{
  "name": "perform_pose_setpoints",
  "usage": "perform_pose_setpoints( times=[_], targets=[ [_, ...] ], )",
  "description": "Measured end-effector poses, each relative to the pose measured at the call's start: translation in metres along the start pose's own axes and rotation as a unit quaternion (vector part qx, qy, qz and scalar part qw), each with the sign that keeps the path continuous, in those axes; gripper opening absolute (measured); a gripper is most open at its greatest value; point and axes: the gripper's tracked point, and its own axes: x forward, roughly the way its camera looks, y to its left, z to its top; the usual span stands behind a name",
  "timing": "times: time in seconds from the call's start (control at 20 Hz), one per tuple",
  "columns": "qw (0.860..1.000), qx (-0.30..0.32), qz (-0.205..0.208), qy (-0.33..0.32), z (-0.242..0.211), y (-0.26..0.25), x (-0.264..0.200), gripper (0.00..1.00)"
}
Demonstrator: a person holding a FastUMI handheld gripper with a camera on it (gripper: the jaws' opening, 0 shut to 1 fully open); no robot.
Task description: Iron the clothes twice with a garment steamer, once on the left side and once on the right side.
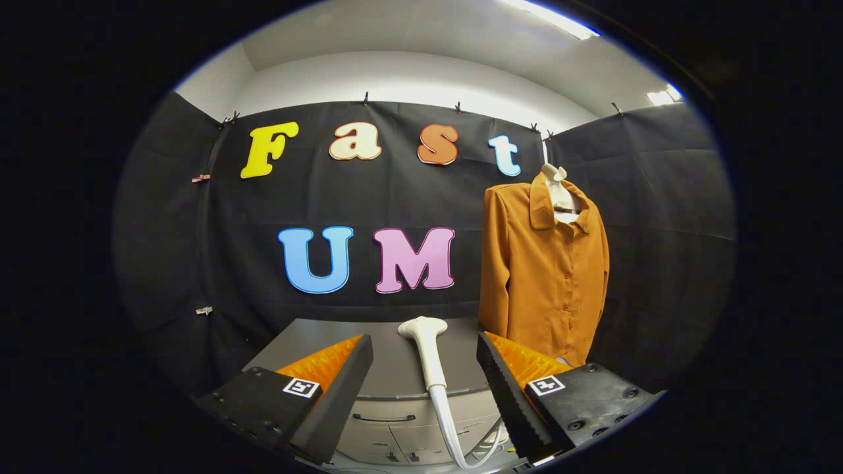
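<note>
The gripper [425,388] has its two fingers spread wide, with nothing pressed between them. In the gap between the fingers, and not touching either one, lies the garment steamer [428,352]: a pale wand with a flared head at its far end, pointing away from the fingers. Its hose [454,438] runs back from the handle toward the fingers and curls over below the right finger.

The steamer rests on a grey cabinet top [395,359] that stretches out just ahead of the fingers. Beneath the top's near edge, between the fingers, a drawer front with a dark handle [384,417] shows.

Beyond the right finger, past the far corner of the cabinet top, hangs the shirt [540,276], rust-orange, long-sleeved and buttoned down the front, with its collar open. It sits on a pale hanger [558,191], and its hem drops to just behind the tip of the right finger. The steamer and the shirt are well apart.

Behind everything hangs the black cloth wall [658,230], clipped along its upper edge, with a white wall and ceiling lights above it.
</note>
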Motion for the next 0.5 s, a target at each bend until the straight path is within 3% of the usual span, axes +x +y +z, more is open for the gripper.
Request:
perform_pose_setpoints(
  times=[0.5],
  targets=[
    [0.996, -0.004, 0.035, 0.087, -0.056, -0.004, 0.134, 0.99]
  ],
)
